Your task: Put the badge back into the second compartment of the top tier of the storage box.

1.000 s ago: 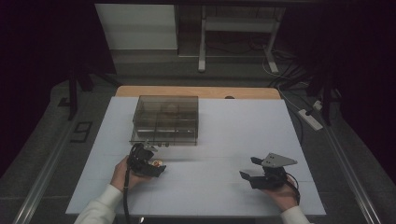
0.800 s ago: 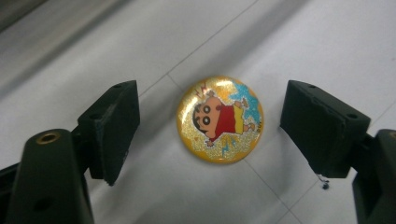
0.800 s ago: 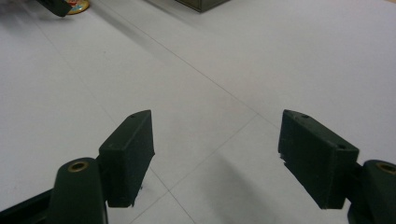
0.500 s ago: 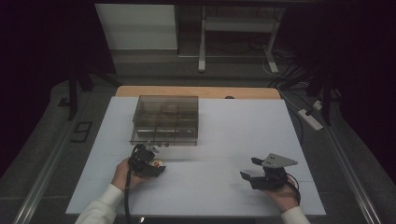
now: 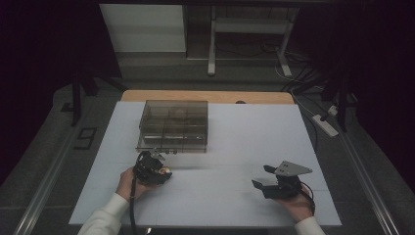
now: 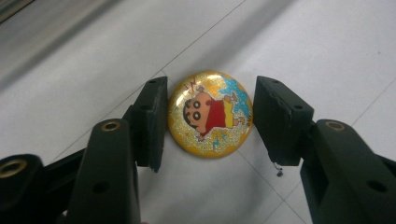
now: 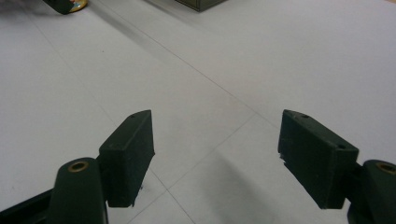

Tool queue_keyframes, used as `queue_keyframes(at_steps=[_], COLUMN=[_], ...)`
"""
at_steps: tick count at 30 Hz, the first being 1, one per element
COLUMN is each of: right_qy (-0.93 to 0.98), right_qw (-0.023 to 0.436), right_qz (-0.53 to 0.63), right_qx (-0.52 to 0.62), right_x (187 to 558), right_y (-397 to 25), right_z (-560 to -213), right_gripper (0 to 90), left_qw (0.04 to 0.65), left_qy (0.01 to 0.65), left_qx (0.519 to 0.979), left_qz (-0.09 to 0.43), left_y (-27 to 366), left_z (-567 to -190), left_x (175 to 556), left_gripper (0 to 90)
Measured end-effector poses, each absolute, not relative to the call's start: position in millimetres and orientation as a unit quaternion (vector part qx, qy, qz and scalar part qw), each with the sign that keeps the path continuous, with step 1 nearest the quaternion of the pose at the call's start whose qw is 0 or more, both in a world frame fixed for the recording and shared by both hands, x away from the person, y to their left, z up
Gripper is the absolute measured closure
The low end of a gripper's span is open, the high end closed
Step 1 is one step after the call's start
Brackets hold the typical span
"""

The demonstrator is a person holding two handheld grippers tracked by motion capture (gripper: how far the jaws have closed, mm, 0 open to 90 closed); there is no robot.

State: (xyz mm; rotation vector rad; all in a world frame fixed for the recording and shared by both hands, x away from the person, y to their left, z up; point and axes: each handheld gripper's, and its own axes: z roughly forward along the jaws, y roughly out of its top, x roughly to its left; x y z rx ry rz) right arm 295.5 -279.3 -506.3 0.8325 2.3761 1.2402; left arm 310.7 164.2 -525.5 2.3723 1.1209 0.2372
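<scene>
1. Yellow and glittery, the round badge [image 6: 210,114] lies flat on the white table [image 5: 235,142], between the two jaws of the left gripper [image 6: 208,121]. It carries a cartoon figure in a red shirt.
2. One jaw seems to touch the rim of the badge, while the other stands a little apart from it. So the left gripper is spread around the badge and does not yet squeeze it.
3. I judge the badge to be light, stiff and thin, with a smooth, domed and glossy face. Such a face is probably slippery, so the pads should press on the two opposite sides of the rim, low and close to the table, not on the dome.
4. Because it lies so flat, it may slide or pop out when the jaws close. A slow closing with the rim centred between the pads looks safer.
5. In the high view the badge [image 5: 165,171] is near the front edge of a transparent compartment box [image 5: 173,126], a little apart from it.
6. The right gripper [image 5: 265,176] rests well apart on the other side of the table, with its jaws wide apart and nothing between them.
</scene>
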Motion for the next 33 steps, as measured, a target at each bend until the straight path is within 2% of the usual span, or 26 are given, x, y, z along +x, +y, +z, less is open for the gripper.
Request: queue_keyframes(at_steps=[33], right_qy=[0.835], right_qw=[0.171], right_qz=[0.429], right_qx=[0.300], right_x=[297.3], right_y=[-282.0], right_z=[-508.5], right_gripper=[26.2], left_qw=[0.302], left_qy=[0.415], left_qx=[0.854], left_qz=[0.091], left_y=[180.7], left_z=[-507.6], left_x=[299.8], left_gripper=[46.8])
